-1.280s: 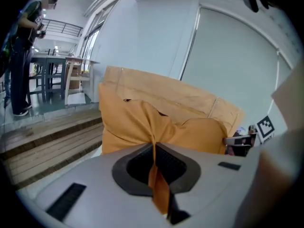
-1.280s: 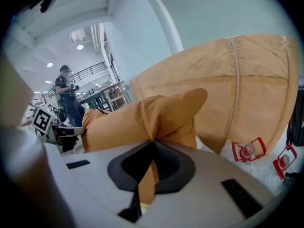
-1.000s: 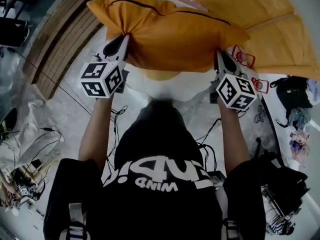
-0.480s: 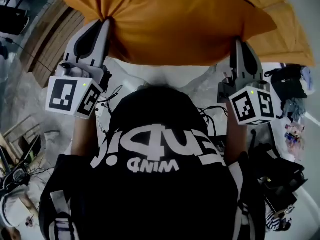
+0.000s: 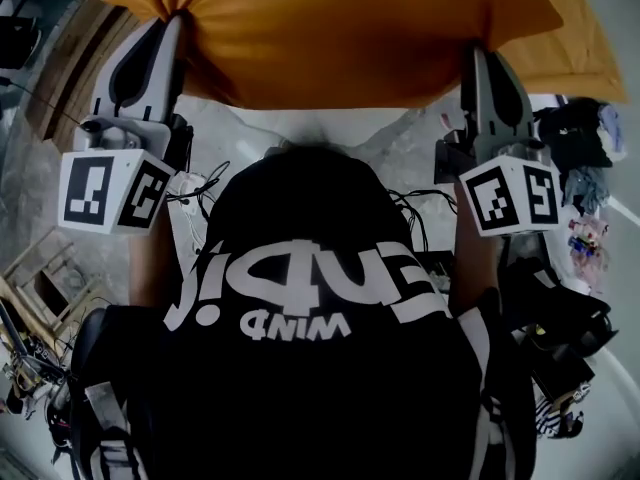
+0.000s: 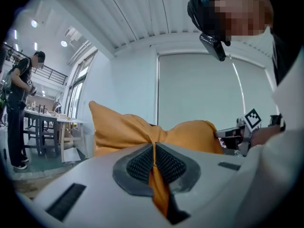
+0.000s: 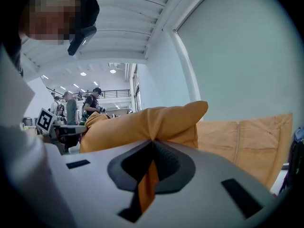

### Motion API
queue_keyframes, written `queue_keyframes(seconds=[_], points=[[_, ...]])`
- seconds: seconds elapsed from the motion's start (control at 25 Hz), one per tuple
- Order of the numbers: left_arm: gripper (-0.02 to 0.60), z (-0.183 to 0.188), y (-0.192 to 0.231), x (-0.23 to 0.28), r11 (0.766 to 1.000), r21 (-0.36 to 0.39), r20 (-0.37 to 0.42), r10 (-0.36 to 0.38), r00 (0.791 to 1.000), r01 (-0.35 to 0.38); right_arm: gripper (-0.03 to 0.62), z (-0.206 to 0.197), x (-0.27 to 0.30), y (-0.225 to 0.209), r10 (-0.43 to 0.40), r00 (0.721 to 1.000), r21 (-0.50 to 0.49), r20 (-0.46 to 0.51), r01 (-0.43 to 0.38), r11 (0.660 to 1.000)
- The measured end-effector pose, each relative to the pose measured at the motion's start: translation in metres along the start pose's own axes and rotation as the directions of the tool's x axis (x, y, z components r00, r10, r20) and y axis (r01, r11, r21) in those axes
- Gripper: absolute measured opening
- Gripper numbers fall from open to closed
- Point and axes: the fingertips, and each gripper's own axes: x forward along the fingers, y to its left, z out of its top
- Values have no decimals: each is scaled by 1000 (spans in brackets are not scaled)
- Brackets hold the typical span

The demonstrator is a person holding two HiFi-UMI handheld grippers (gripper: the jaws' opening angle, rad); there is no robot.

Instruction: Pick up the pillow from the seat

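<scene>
An orange pillow (image 5: pixel 330 28) hangs in the air in front of me, stretched between both grippers. My left gripper (image 5: pixel 175 23) is shut on the fabric at the pillow's left end, and the cloth shows pinched between its pads (image 6: pixel 153 163). My right gripper (image 5: pixel 478 56) is shut on the fabric at the right end, with orange cloth squeezed in its jaws (image 7: pixel 151 167). In the left gripper view the pillow (image 6: pixel 128 132) bulges just beyond the jaws, and the right gripper (image 6: pixel 240 134) shows past it. The right gripper view has the pillow (image 7: pixel 142 125) close ahead.
An orange seat cushion (image 5: pixel 585 53) lies at the right behind the pillow; it also shows as the orange seat (image 7: pixel 247 137). Wooden planks (image 5: pixel 60 88) run at the left. Cables and clutter (image 5: pixel 575 238) lie on the pale floor. People stand at tables (image 6: pixel 21 108) far off.
Both grippers have lifted the pillow higher and closer to the head camera, spreading slightly apart. The pillow now fills the top of the head view.
</scene>
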Motion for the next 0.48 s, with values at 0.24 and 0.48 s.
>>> queue_keyframes(seconds=[0.24, 0.48], points=[[18, -2, -11, -5, 1000, 5, -1, -19, 1000, 19, 26, -6, -11, -4, -3, 1000, 3, -15, 3, 1000], [18, -9, -12, -6, 1000, -1, -22, -27, 999, 26, 26, -13, -13, -3, -1, 1000, 8, -29, 1, 1000]])
